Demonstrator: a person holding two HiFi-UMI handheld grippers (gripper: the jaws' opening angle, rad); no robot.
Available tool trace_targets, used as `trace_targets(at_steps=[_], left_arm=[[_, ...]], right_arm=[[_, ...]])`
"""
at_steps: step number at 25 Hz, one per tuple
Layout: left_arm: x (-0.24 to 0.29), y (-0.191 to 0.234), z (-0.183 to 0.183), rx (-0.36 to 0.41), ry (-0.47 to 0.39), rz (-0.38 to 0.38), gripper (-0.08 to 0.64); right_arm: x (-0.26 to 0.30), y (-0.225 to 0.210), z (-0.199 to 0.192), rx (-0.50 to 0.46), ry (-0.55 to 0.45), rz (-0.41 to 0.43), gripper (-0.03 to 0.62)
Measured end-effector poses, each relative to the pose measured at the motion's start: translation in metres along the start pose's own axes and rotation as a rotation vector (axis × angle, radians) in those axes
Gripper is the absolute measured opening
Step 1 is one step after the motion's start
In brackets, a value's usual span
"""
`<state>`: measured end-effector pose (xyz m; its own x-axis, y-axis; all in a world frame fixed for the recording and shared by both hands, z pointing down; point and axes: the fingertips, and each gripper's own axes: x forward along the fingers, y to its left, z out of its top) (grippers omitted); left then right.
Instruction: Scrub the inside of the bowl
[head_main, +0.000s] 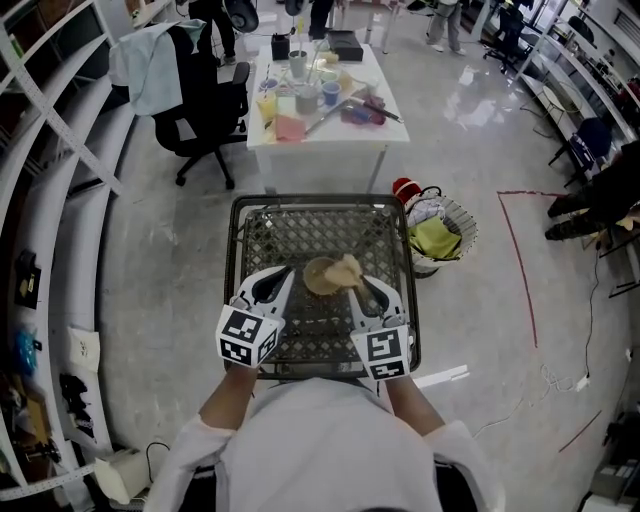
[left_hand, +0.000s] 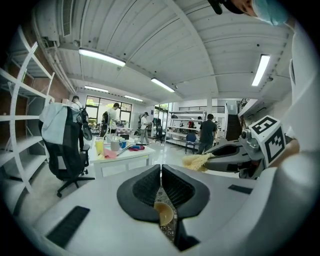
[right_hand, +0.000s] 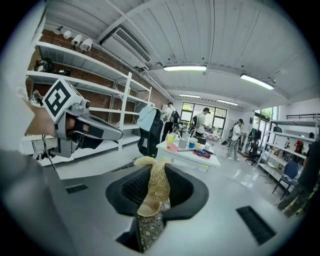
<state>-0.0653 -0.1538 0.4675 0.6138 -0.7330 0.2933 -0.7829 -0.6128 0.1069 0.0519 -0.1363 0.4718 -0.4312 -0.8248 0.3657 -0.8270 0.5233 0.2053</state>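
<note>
Bowl (head_main: 320, 277): small, round and shallow, tan all over, with a plain, smooth inside and a thin rim. It sits at the middle of the mesh cart (head_main: 318, 200), between the tips of the two grippers.

Left of it is the left gripper (head_main: 288, 272), whose tip is just beside the bowl's left edge. Its own view shows the black pads (left_hand: 145, 187) pressed together along their whole length with nothing clamped between them. The bowl shows low in the slot beneath them as a pale cup with its hollow facing up. Whether the rim is nipped there cannot be told.

At the bowl's right edge lies a scrubber (head_main: 348, 266), a straw-coloured, fibrous wad reaching over the rim. The right gripper (head_main: 360, 283) is clenched on it. In that gripper's view the netted fibres fill the gap between the jaws from top to bottom, a tuft curls out above them, and the bowl's tan rim shows just below the wad, over the mesh.

Right of the cart, on the floor, stands a wire basket (head_main: 468, 225) with a yellow cloth in it
</note>
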Motion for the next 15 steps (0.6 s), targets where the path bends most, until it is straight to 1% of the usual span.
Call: trace_targets(at_steps=[6, 13, 15], left_arm=[[-0.019, -0.006, -0.001, -0.02, -0.017, 0.022, 0.038], [-0.032, -0.017, -0.015, -0.058, 0.002, 0.023, 0.038], [-0.032, -0.019, -0.015, -0.058, 0.004, 0.022, 0.038]], right_arm=[[-0.005, 0.002, 0.0, 0.005, 0.003, 0.001, 0.092], [-0.01, 0.005, 0.002, 0.001, 0.011, 0.005, 0.092], [-0.011, 0.004, 0.004, -0.001, 0.007, 0.006, 0.092]])
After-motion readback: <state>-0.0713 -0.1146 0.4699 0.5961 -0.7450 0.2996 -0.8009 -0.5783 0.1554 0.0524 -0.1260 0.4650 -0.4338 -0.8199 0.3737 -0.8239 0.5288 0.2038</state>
